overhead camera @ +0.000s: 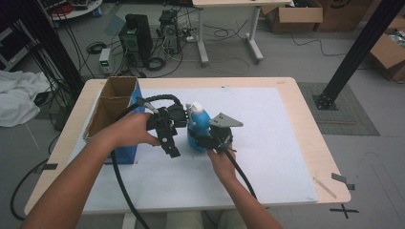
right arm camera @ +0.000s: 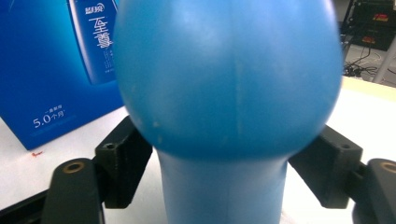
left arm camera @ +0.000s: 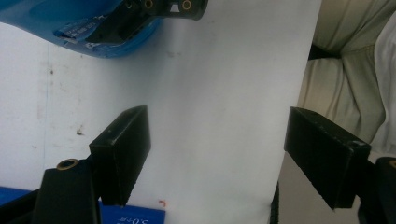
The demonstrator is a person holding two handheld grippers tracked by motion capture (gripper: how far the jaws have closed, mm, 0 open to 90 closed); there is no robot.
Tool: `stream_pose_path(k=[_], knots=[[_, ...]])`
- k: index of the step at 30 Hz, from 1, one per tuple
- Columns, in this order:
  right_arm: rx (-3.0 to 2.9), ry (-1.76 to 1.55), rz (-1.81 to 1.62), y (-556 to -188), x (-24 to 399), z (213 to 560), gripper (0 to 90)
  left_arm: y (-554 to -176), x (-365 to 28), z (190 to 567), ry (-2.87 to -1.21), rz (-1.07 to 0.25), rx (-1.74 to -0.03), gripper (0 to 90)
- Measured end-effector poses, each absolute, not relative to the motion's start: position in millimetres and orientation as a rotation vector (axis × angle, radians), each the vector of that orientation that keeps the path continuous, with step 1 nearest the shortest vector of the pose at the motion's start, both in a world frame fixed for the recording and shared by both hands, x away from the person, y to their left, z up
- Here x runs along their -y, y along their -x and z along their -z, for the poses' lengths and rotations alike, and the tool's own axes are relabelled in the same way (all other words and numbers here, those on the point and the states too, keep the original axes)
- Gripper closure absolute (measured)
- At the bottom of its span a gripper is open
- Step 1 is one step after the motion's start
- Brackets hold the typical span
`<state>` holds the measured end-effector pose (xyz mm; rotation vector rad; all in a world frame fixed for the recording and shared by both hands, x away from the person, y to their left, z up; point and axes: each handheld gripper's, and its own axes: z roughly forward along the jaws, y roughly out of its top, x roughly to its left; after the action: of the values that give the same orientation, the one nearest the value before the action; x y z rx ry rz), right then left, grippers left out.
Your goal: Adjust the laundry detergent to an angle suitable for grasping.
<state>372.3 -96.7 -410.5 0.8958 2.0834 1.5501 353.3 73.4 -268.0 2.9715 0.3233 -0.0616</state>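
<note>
Straddling blue bottle (right arm camera: 229,79), right tool (right arm camera: 224,163) jaws; contact unclear.

Grey floor (overhead camera: 296,57), cable-strewn; white desk (overhead camera: 248,4); cardboard boxes (overhead camera: 293,16).

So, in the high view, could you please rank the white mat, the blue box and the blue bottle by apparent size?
1. white mat
2. blue box, open-topped
3. blue bottle, partly hidden by the grippers

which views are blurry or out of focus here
Right gripper view: the blue plastic bottle sits too close, soft-edged. Left gripper view: black jaws fairly sharp, white table sheet slightly hazy. High view: evenly lit, mildly soft, no glare.
</note>
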Motion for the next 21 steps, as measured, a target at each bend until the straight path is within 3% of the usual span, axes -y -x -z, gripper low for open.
stream_pose_path(k=[21], knots=[[-2.094, -0.869, -1.535, -372.5, 96.5, 409.6, 42.2, -354.3, -75.1, 269.3, -2.971, 0.064, -0.328, 23.7]])
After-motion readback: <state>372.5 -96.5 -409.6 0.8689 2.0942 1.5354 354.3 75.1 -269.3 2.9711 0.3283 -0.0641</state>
